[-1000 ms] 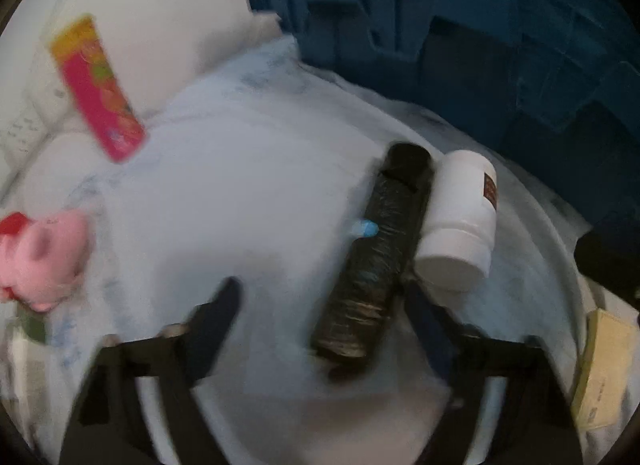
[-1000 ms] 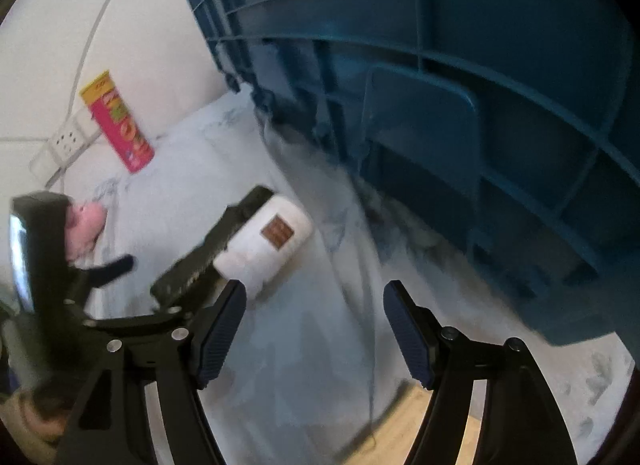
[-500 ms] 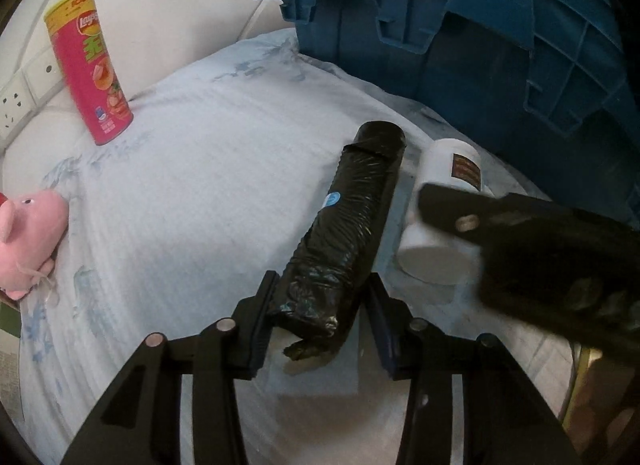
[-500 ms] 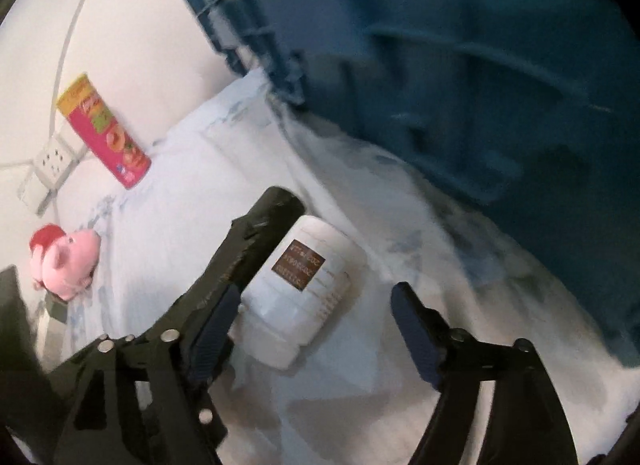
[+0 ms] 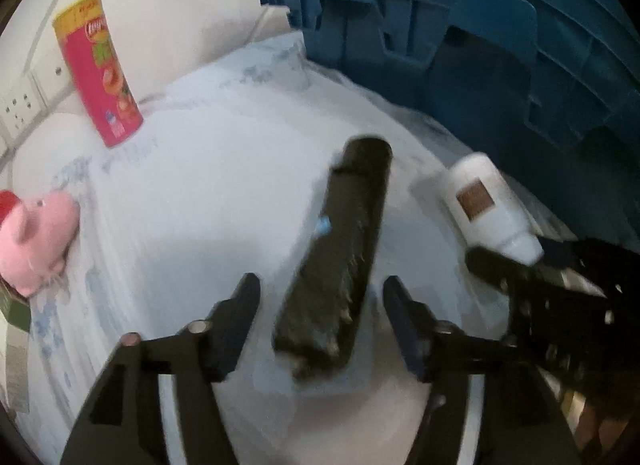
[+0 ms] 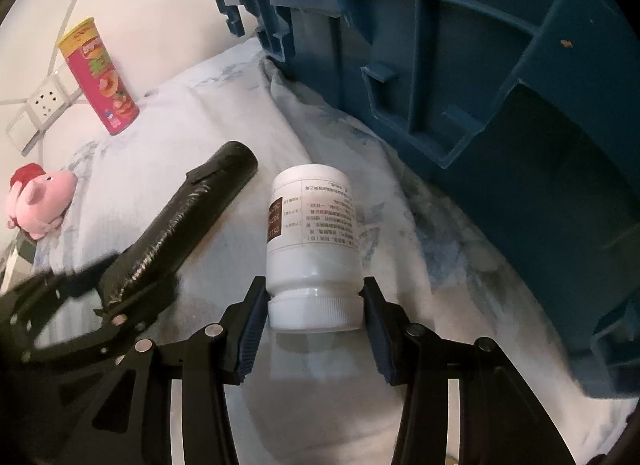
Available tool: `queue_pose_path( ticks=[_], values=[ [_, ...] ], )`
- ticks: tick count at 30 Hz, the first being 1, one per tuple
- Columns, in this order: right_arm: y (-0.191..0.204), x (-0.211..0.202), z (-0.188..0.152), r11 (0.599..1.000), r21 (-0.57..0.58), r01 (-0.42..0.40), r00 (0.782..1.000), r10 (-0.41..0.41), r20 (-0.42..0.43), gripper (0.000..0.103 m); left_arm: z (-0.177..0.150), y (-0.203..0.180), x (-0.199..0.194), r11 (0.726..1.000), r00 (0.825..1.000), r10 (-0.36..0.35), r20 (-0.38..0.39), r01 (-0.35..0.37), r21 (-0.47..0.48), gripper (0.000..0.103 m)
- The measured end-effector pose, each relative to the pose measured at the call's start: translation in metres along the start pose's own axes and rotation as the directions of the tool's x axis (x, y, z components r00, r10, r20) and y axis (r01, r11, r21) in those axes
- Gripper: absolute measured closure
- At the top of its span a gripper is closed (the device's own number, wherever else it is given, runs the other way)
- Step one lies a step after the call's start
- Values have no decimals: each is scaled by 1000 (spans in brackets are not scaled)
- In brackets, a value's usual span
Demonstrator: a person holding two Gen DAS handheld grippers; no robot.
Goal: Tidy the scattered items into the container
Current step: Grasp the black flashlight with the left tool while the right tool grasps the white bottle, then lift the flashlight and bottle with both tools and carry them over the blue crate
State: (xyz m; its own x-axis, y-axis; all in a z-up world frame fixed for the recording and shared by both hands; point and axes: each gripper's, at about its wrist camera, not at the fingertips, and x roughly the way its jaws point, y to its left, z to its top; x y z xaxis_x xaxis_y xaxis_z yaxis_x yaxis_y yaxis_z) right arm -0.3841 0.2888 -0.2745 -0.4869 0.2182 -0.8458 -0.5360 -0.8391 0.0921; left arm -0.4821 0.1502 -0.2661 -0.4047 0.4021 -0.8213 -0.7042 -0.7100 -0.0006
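On bedsheet (image 6: 168, 137) beside blue crate (image 6: 480, 85): nothing visibly binned yet. Right gripper (image 6: 314, 321) closing on white bottle (image 6: 310, 233) cap; left gripper (image 5: 320, 325) gaping around black roll (image 5: 340, 257). Chip can (image 5: 98, 69), pink plush (image 5: 32, 241) waiting.

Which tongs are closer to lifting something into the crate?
Right. The right tongs pinch the white bottle at its cap, beside the blue crate. The left tongs sit open around the black roll.

black roll (image 5: 340, 265) motion-blurred, blue crate (image 6: 500, 85) cropped
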Motion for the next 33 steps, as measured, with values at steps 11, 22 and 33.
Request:
queue_pose_path(
  ticks=[11,22,33],
  values=[
    [1,7,4,1000,-24,-12,1000,12,2,57,2,-2,12,1000,1000,-13,-14,13,-10,68],
    [27,-43,-17,993,-100,-62,997,65,30,58,-35,10,-60,990,998,60,3,-59,-129,68],
    [69,-134,-29,968,-204,-143,981,166,97,58,-49,21,-168,961,980,180,83,-157,-229,69]
  ],
)
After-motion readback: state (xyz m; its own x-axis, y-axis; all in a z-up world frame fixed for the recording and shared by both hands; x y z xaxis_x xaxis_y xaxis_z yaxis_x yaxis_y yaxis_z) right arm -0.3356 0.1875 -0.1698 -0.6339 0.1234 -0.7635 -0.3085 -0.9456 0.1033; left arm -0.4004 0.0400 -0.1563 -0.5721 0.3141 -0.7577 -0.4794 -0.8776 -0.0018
